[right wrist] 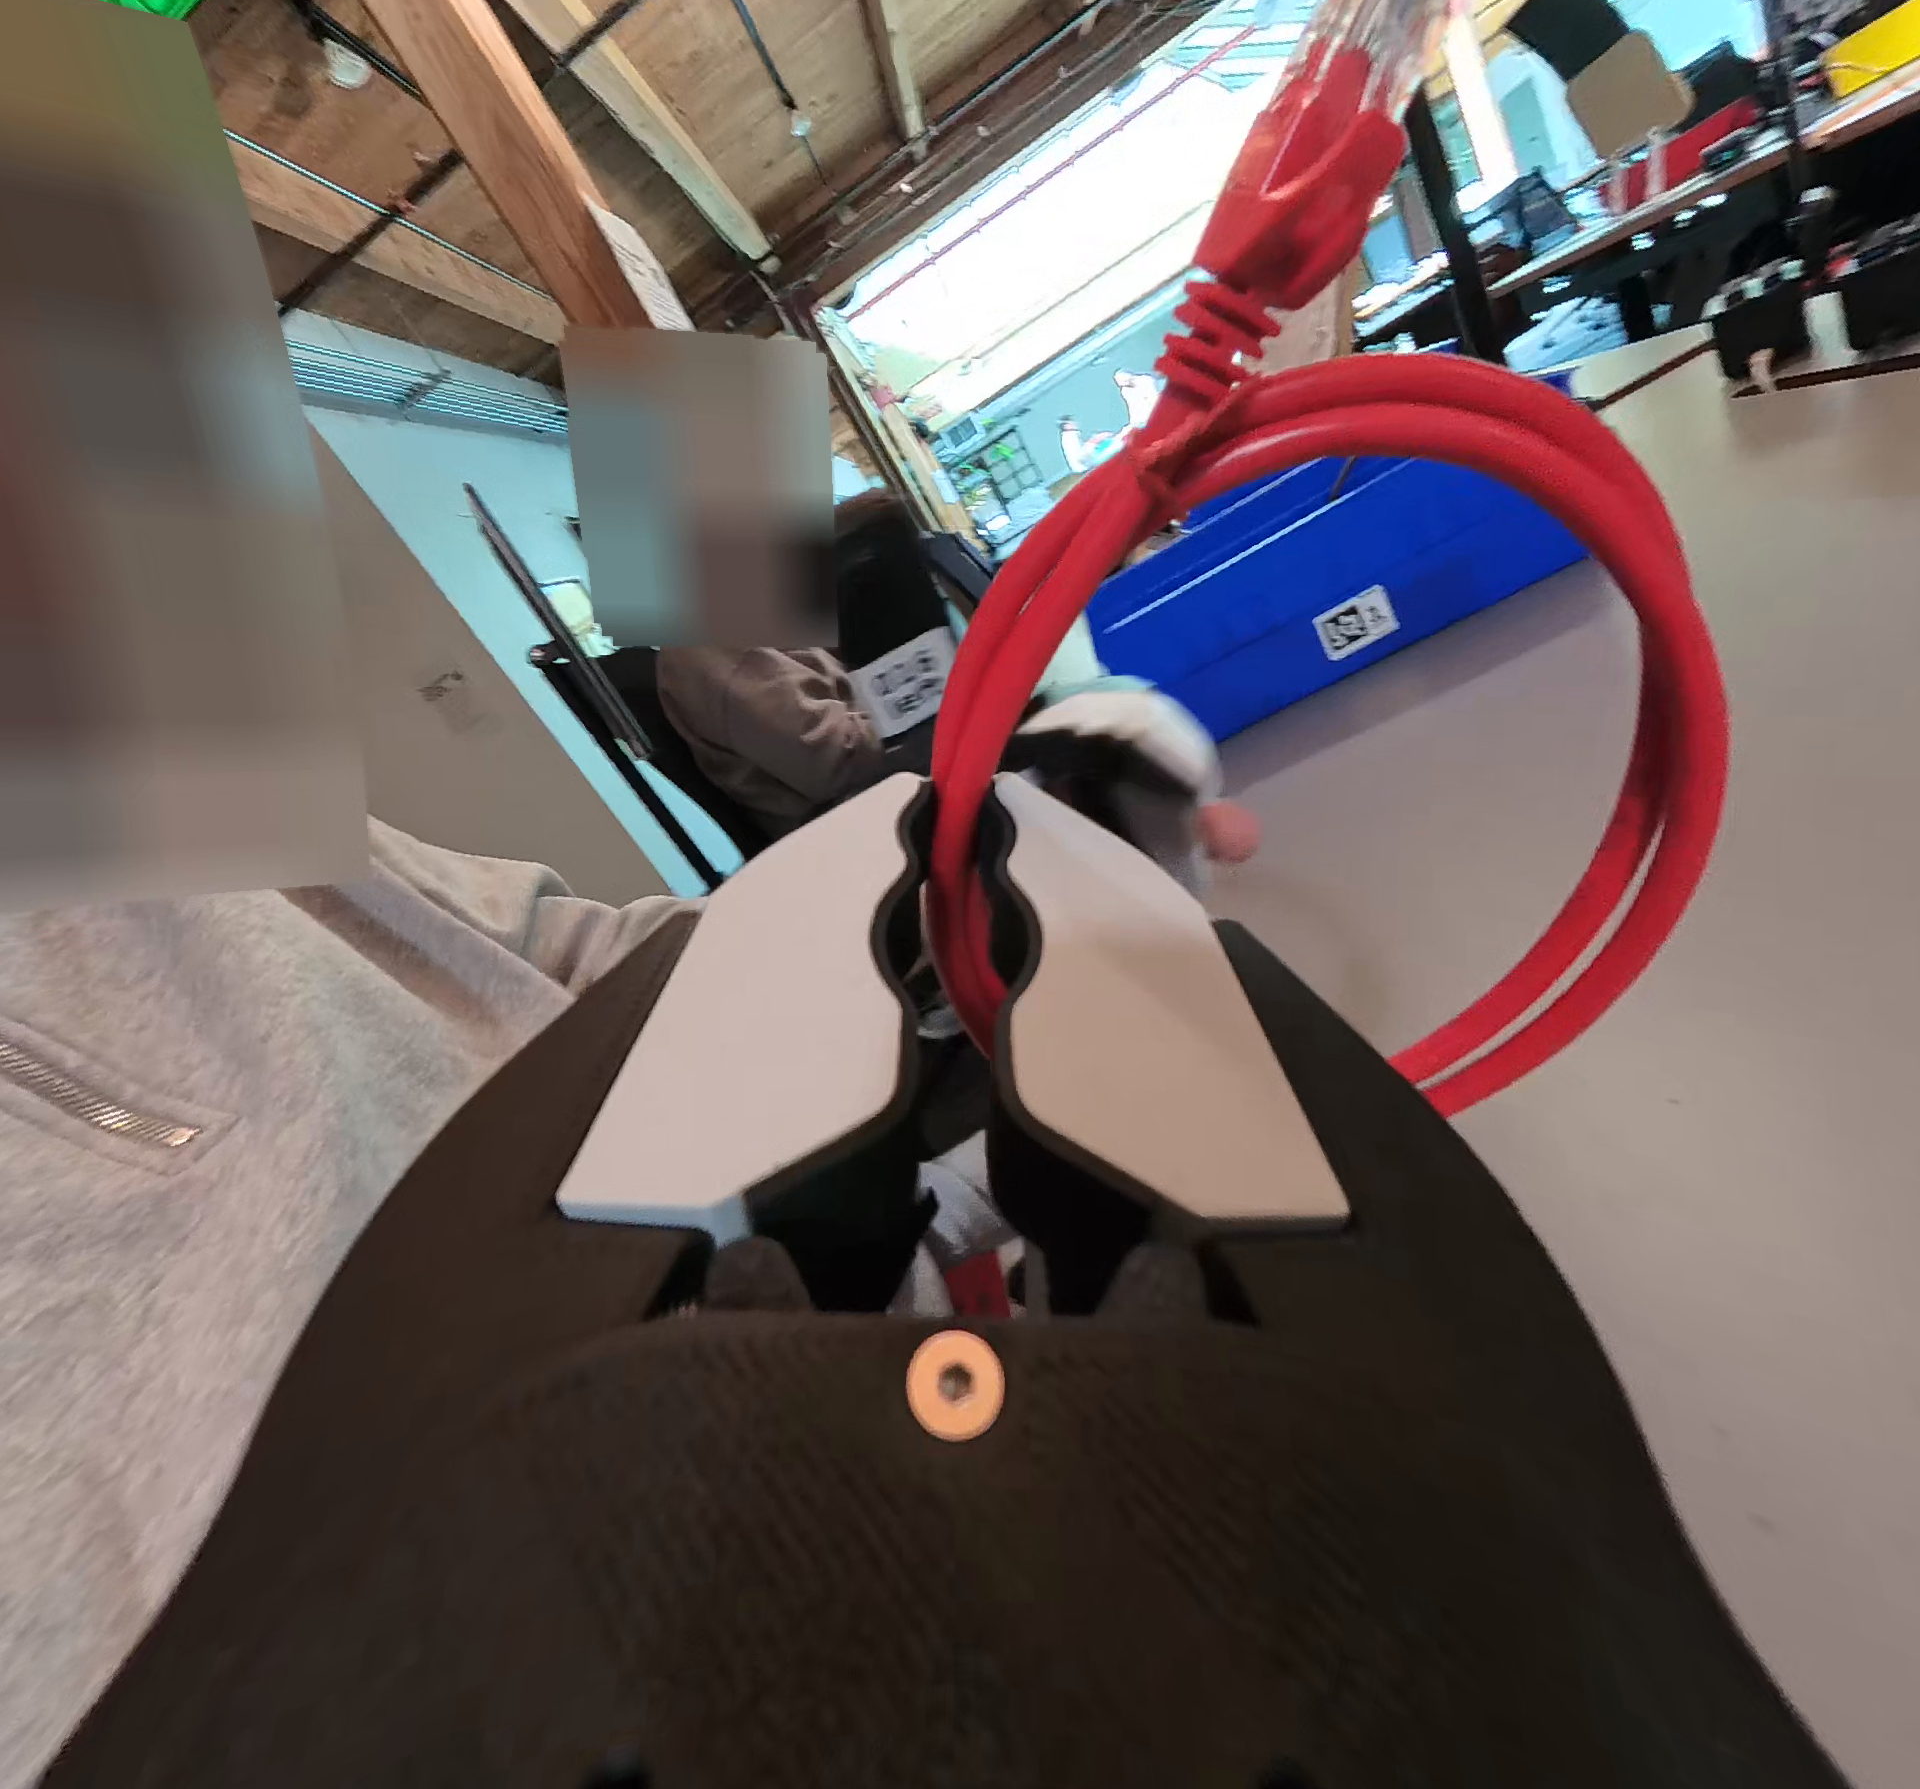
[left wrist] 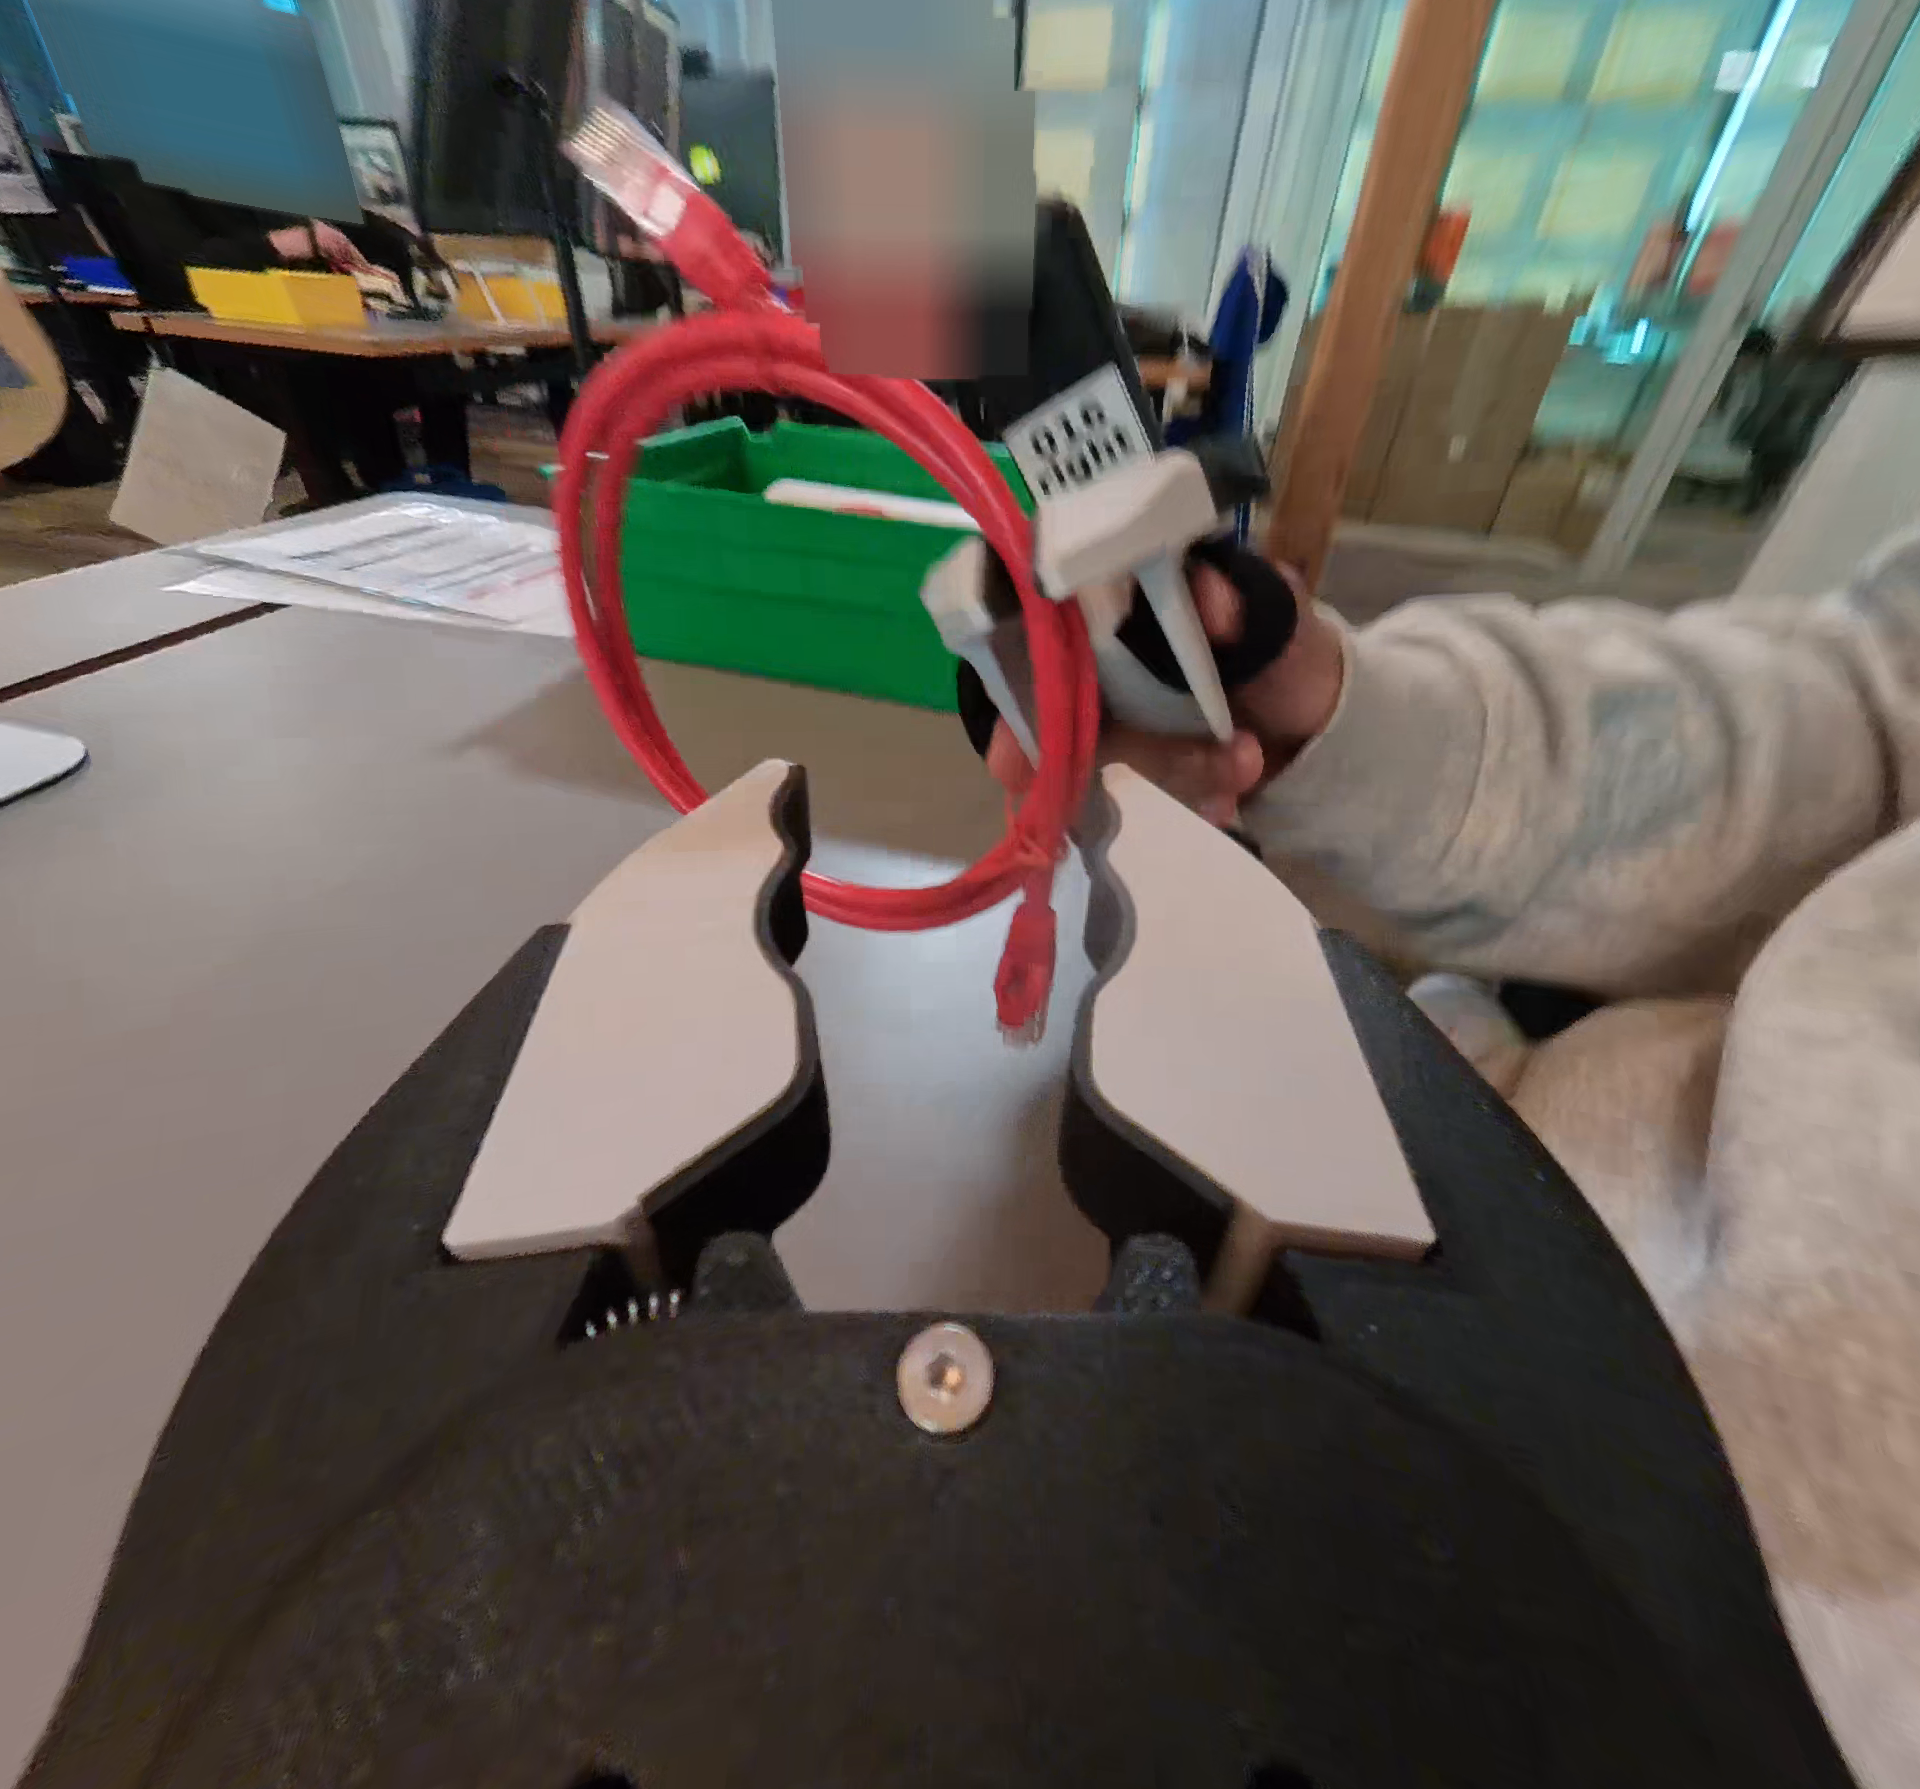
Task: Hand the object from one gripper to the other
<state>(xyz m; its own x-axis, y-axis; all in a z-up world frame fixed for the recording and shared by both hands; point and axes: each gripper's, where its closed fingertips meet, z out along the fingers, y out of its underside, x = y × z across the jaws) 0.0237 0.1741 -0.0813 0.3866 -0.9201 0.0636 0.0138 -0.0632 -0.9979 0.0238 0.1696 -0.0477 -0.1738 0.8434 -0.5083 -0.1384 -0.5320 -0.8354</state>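
Red cable (right wrist: 1340,721): coiled, held off the desk (left wrist: 312,804), one side pinched between my right gripper (right wrist: 958,804) jaws.
Left gripper (left wrist: 951,804): jaws spread wide, coil's bottom arc lying between the tips, untouched.
Next, I judge: clench left on that arc before right releases; dodge the dangling plug (left wrist: 1027,960).

Left wrist view is aimed level across the beige tabletop (left wrist: 260,908); right wrist view is tilted upward toward timber ceiling beams (right wrist: 468,77). The coiled red network cable (left wrist: 831,596) (right wrist: 1558,700) is seen close by both
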